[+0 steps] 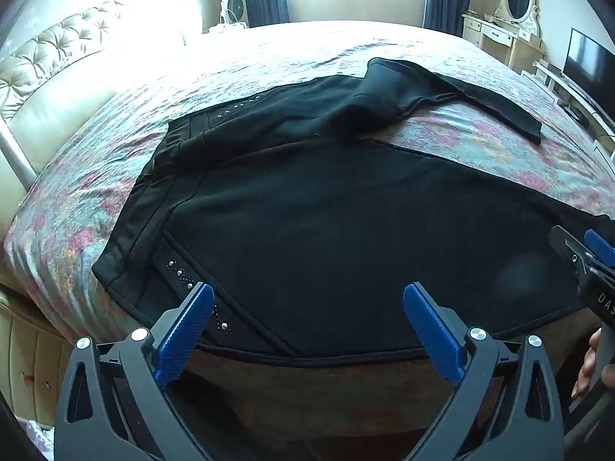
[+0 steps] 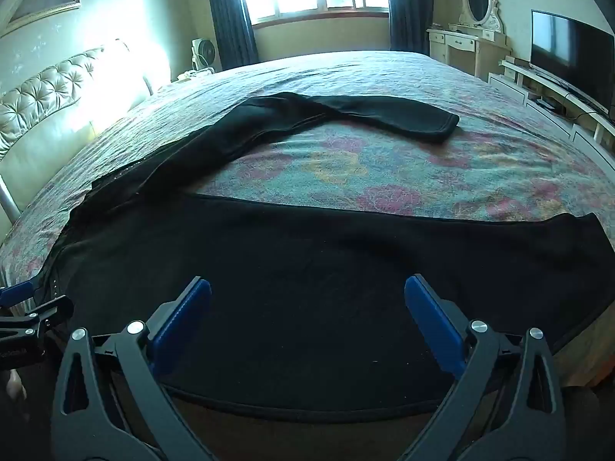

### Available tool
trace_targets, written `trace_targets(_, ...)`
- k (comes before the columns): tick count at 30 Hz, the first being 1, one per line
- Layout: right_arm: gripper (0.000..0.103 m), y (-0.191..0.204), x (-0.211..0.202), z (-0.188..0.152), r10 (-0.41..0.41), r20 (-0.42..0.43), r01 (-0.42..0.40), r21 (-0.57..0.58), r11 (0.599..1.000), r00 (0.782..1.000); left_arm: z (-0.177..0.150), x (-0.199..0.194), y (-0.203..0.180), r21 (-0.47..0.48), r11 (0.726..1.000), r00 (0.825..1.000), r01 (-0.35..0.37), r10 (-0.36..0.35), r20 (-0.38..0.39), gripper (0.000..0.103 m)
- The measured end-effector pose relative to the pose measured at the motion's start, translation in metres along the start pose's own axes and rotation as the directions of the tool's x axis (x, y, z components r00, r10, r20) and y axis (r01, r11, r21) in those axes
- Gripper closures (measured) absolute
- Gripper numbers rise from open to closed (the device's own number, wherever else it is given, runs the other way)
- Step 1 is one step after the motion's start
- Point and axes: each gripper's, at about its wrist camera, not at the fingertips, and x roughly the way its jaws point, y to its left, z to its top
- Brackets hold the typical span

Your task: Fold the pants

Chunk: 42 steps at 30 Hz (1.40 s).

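Note:
Black pants (image 1: 326,223) lie spread on the floral bedspread, waistband to the left with small studs (image 1: 184,280) near the pocket. The near leg runs along the bed's front edge; the far leg (image 2: 384,113) bends away toward the right. My left gripper (image 1: 307,307) is open, just above the near edge by the waist. My right gripper (image 2: 307,299) is open over the near leg (image 2: 326,269), further right. The right gripper also shows at the left wrist view's right edge (image 1: 588,257); the left gripper shows at the right wrist view's left edge (image 2: 27,307).
The bed (image 2: 384,176) has a tufted headboard (image 1: 50,57) on the left. A fan (image 1: 232,9) and window stand beyond the bed. A vanity with mirror (image 2: 476,19) and a TV (image 2: 569,57) on a low unit stand at the right.

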Motion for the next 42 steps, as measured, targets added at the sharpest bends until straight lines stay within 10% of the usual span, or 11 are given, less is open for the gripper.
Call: trace_targets(42, 0.002, -0.002, -0.003, -0.004, -0.013, -0.045, 0.014, 0.013, 1.0, 0.999, -0.003, 0.0, 0.01, -0.056, 0.998, 0.999, 0.01, -0.012, -0.034, 0.004)
